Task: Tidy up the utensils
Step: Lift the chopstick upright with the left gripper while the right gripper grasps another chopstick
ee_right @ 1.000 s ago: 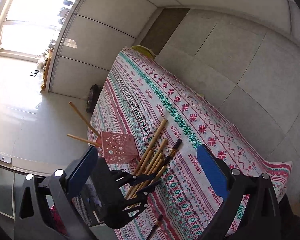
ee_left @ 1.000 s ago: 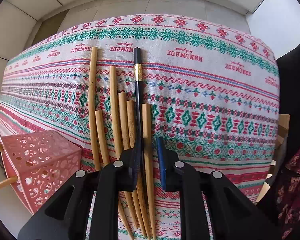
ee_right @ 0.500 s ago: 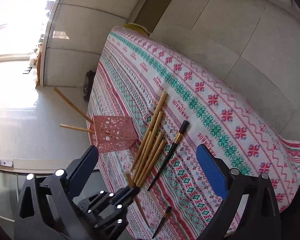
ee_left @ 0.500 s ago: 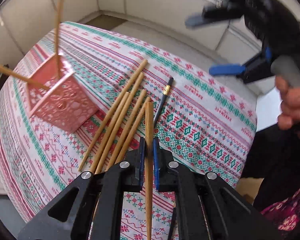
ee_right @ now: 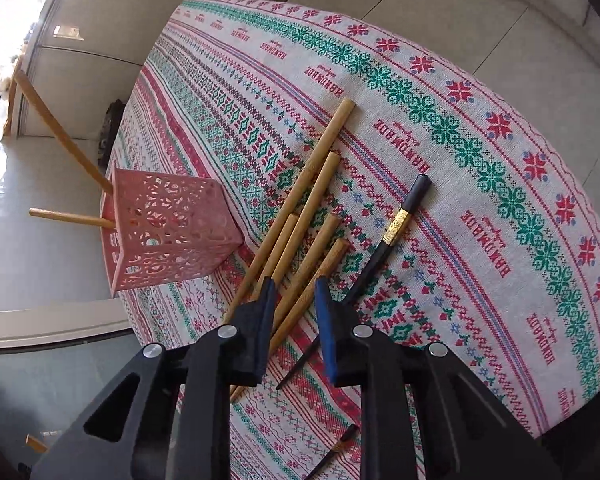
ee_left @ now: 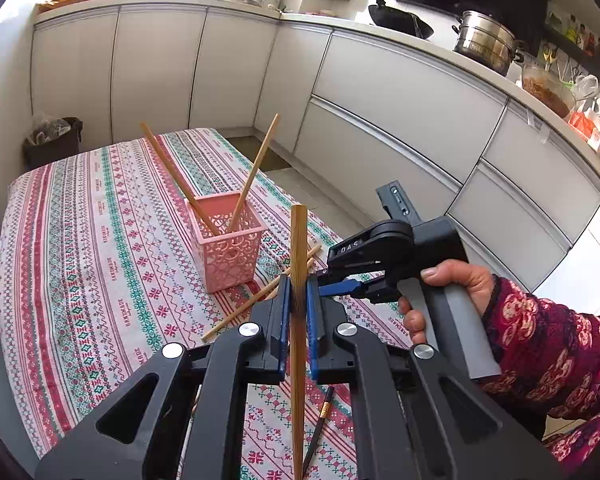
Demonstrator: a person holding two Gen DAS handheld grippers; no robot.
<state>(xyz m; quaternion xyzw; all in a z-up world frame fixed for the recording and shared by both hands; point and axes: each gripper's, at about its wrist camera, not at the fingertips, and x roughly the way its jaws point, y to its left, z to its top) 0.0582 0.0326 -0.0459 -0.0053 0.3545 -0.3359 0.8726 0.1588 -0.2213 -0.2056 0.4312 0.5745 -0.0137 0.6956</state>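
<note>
Chopsticks are the item under sorting, and I take the pink basket (ee_left: 228, 248) as my landmark. Two wooden chopsticks (ee_left: 256, 168) stand inside it, leaning apart. My left gripper (ee_left: 298, 300) is pressed together on one wooden chopstick (ee_left: 299, 240), holding it clear of the cloth, near the basket. The loose wooden chopsticks (ee_right: 300, 216) lie in a rough fan on the cloth just beside the basket. My right gripper (ee_right: 294, 292) is low over that fan; its jaws have just been closing and stand narrow, with two of the sticks between the blue pads. I cannot tell whether the pads press on them. A black chopstick with a gold band (ee_right: 396, 224) lies beyond the fan, farther from the basket. A second dark chopstick (ee_right: 336, 448) lies near the table's edge. The surface is a table under a patterned tablecloth (ee_right: 480, 200) in red, green and white. Around it I see pale tiled floor, white kitchen cabinets (ee_left: 400, 96), and a counter carrying a steel pot (ee_left: 488, 40) and a dark pan (ee_left: 400, 20).
</note>
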